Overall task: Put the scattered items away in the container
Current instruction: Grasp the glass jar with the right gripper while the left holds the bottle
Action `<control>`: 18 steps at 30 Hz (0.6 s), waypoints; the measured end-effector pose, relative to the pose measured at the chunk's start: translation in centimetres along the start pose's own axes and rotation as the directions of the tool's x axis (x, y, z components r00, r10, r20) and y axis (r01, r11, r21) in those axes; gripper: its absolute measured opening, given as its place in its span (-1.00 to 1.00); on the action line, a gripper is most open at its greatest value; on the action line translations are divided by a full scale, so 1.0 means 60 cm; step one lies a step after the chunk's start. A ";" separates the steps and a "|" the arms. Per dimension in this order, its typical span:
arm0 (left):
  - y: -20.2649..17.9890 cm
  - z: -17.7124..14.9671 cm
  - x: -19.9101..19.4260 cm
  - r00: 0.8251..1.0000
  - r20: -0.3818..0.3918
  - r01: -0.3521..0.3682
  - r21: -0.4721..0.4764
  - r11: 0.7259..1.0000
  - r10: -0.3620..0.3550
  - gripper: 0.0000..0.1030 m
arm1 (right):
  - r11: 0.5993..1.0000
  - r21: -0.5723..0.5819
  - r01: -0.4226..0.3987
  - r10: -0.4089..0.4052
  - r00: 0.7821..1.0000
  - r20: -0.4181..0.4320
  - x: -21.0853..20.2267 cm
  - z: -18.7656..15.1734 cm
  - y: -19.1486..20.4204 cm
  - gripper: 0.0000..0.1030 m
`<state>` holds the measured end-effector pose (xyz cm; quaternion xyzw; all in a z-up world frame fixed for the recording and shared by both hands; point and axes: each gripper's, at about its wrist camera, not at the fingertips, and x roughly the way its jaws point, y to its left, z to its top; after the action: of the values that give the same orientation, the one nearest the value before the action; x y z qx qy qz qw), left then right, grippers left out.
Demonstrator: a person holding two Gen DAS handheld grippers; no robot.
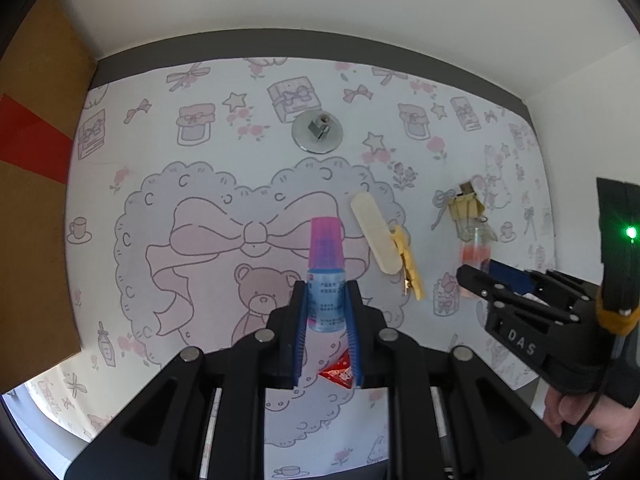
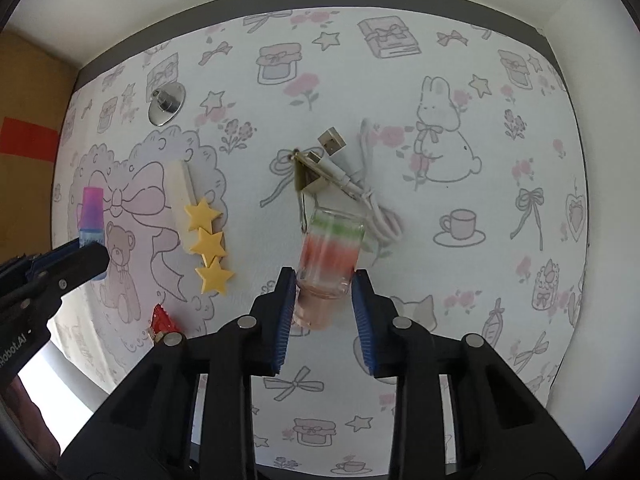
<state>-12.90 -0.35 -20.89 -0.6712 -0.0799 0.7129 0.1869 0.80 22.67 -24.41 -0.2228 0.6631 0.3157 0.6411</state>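
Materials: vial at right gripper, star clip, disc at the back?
Vial: clear, glossy, glass or hard plastic; red and green layers show through. Star clip: matte yellow, likely plastic or painted wood. Disc: polished metal, mirror-like sheen.

Patterned tablecloth (image 2: 460, 128): star clip (image 2: 208, 240), cream stick (image 2: 180, 196), USB cable (image 2: 360, 168), chrome disc (image 2: 166, 103), red wrapper (image 2: 162, 318).

My grippers' fingers (image 2: 362, 320) are matt black plastic with ribbed blue pads, and the little bottle (image 1: 325, 280) looks like smooth see-through plastic with a paper label. The clear tube (image 2: 328, 264) is glossy, the round disc (image 1: 317, 132) is shiny mirror-like metal, and the printed table cover (image 2: 460, 320) is matt.
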 end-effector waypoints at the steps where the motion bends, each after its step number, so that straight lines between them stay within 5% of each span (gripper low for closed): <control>1: 0.000 0.000 0.000 1.000 0.000 0.000 0.001 1.000 0.000 -0.65 | 1.000 -0.014 0.001 -0.001 1.000 -0.002 0.000 -0.001 0.001 -0.44; 18: -0.023 0.009 -0.044 0.998 0.062 0.006 0.032 0.999 -0.008 -0.65 | 0.996 -0.085 -0.029 0.037 0.994 0.101 -0.094 -0.002 0.032 -0.44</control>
<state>-13.16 0.03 -17.91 -0.6455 -0.0764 0.7338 0.1974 -0.21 23.32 -18.54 -0.2220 0.6192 0.3647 0.6590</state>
